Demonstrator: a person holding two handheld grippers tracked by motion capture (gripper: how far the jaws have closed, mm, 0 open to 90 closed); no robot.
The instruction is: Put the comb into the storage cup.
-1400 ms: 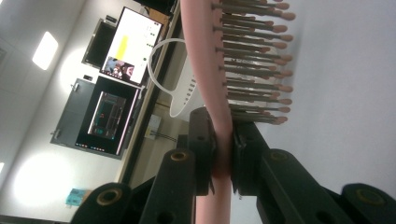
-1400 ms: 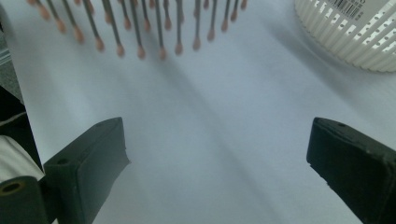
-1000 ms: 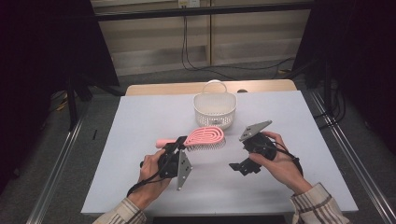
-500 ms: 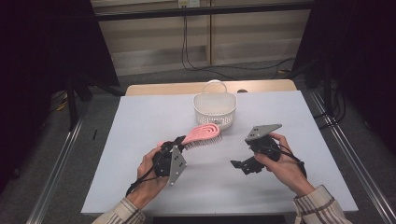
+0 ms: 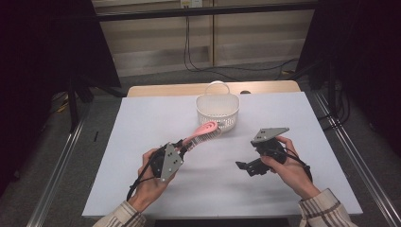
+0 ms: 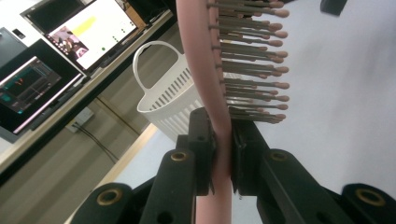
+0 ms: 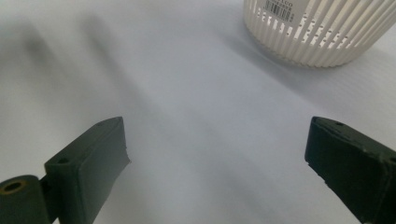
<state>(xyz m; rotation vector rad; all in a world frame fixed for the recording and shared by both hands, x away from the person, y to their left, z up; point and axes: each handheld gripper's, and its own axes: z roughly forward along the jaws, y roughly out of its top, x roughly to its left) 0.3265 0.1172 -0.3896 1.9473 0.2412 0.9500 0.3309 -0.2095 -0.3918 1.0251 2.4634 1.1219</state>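
1. the table (image 5: 142, 118) is the biggest thing i see, a pale lavender-white sheet over a wooden top, with dark floor and rails around it.
2. the white slatted basket (image 5: 218, 111) stands upright toward the far middle of the table, its loop handle up; from my left gripper view it sits behind the brush head (image 6: 163, 100), and my right gripper view catches its lower wall with a barcode label (image 7: 317, 32).
3. my left gripper (image 5: 182, 146) is in my left hand at the near left of the table, jaws aimed up and toward the basket. they are clamped tight on the handle of the pink hairbrush.
4. my right gripper (image 5: 242, 166) rests in my right hand at the near right, well apart from the brush and the basket. its jaws stand wide apart with nothing between them, only bare table beyond.
5. the pink hairbrush (image 5: 202, 132) is lifted off the table, held by its handle, its head slanting up toward the basket and ending just beside the basket's near wall; in my left gripper view the bristles (image 6: 252, 60) point to the right.
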